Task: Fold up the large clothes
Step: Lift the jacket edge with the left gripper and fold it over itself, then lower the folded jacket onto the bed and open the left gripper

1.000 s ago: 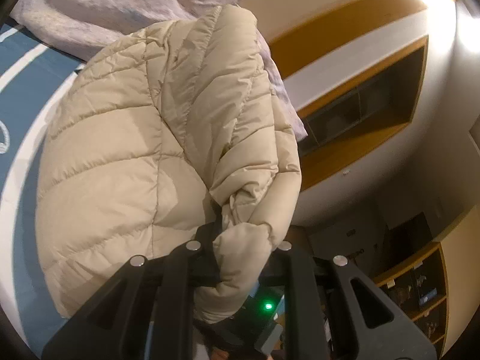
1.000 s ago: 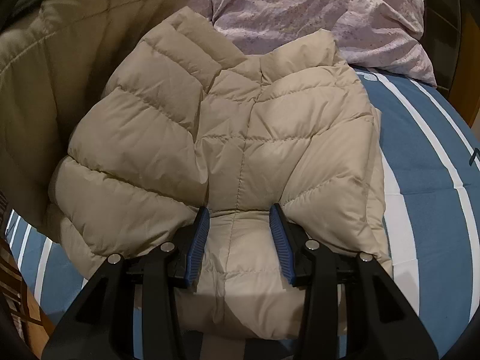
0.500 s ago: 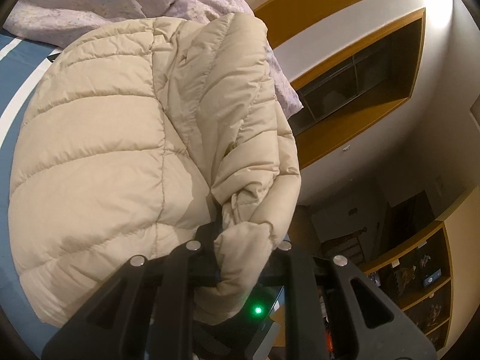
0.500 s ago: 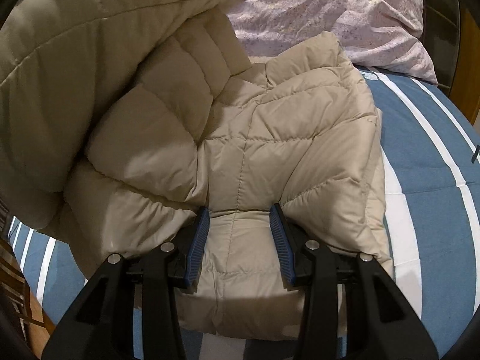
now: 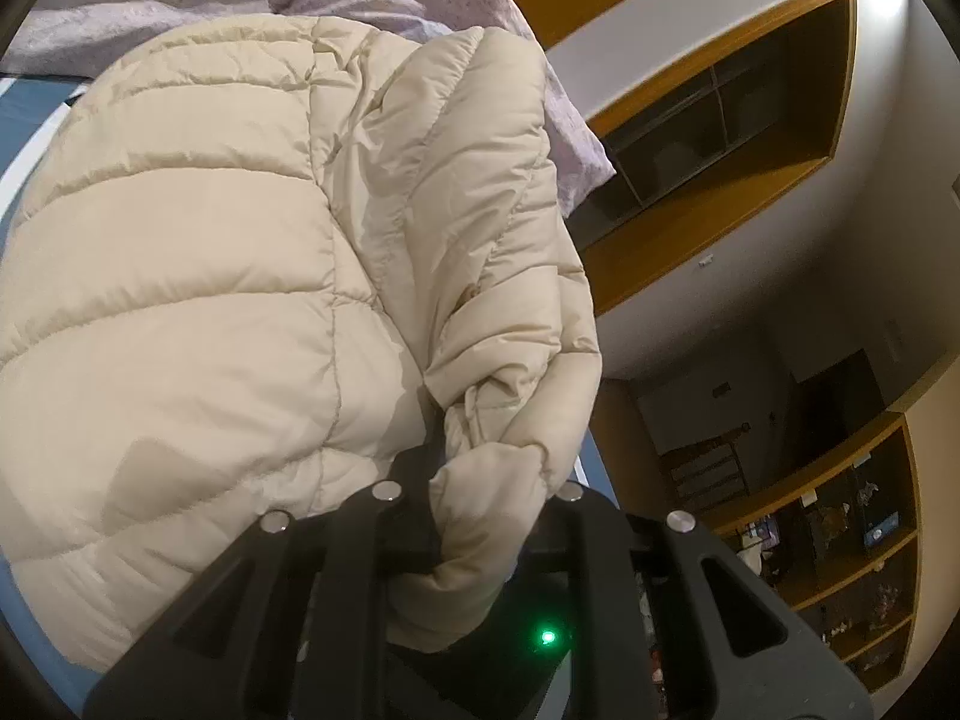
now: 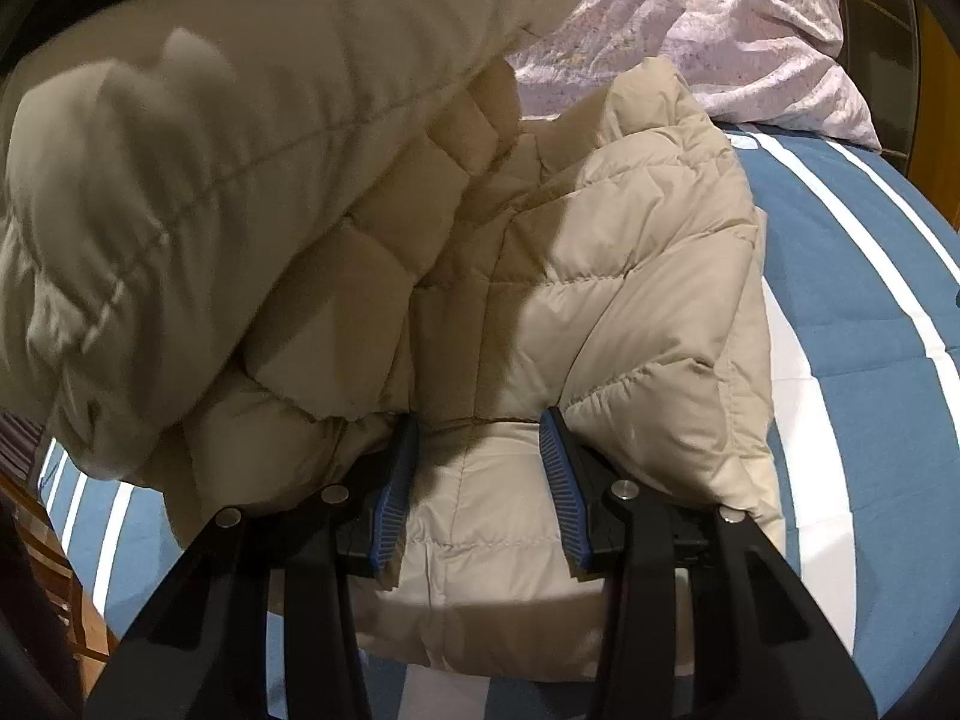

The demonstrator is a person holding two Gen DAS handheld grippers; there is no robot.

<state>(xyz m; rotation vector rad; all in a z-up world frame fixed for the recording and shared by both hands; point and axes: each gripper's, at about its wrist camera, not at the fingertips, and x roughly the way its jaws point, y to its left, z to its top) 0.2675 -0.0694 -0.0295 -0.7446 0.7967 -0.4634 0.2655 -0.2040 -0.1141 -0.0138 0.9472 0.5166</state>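
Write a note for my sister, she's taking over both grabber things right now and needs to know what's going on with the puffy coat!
Left tool: shut on a bunched edge of the beige puffer jacket, lifting that side up and over the rest.
Right tool: jaws part open, pointing down at the jacket's near edge, with fabric between the pads; whether it presses the jacket down cannot be told.
Jacket lies on the blue-and-white striped bedcover, near the lilac pillow.
Done: one side picked up and partway over.
Left: lay that flap down flat, let go, then probably finish and smooth the fold.
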